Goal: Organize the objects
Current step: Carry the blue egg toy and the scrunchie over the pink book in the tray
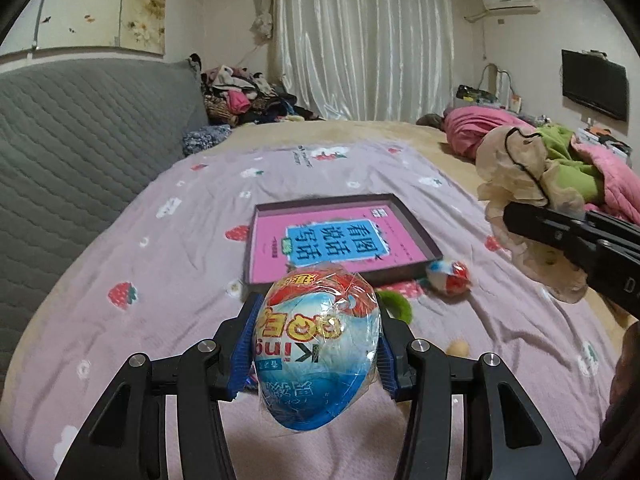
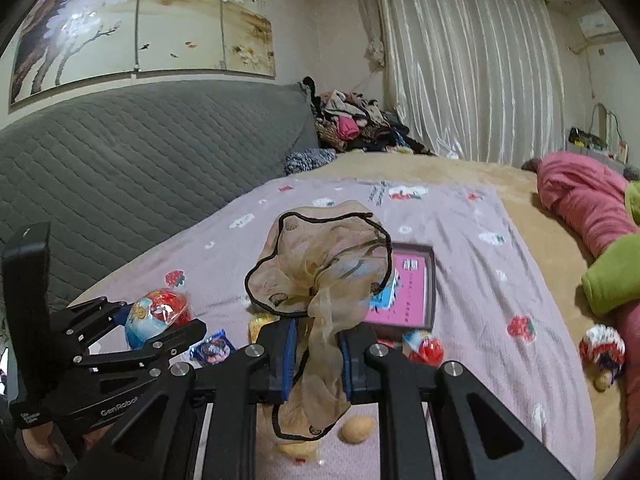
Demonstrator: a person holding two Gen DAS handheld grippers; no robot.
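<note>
Both grippers hold toys above the bed.
Left gripper (image 1: 316,344) clamps a wrapped egg (image 1: 318,348) half-open; right gripper (image 2: 318,354), nearly closed, pinches a sheer scarf (image 2: 320,272).

Ahead of the left gripper (image 1: 316,344) the shallow box (image 1: 416,236) lies open and reachable over bare bedsheet (image 1: 160,264), with a small wrapped egg (image 1: 448,278) and green plush (image 1: 396,304) crowding its near right corner.
</note>
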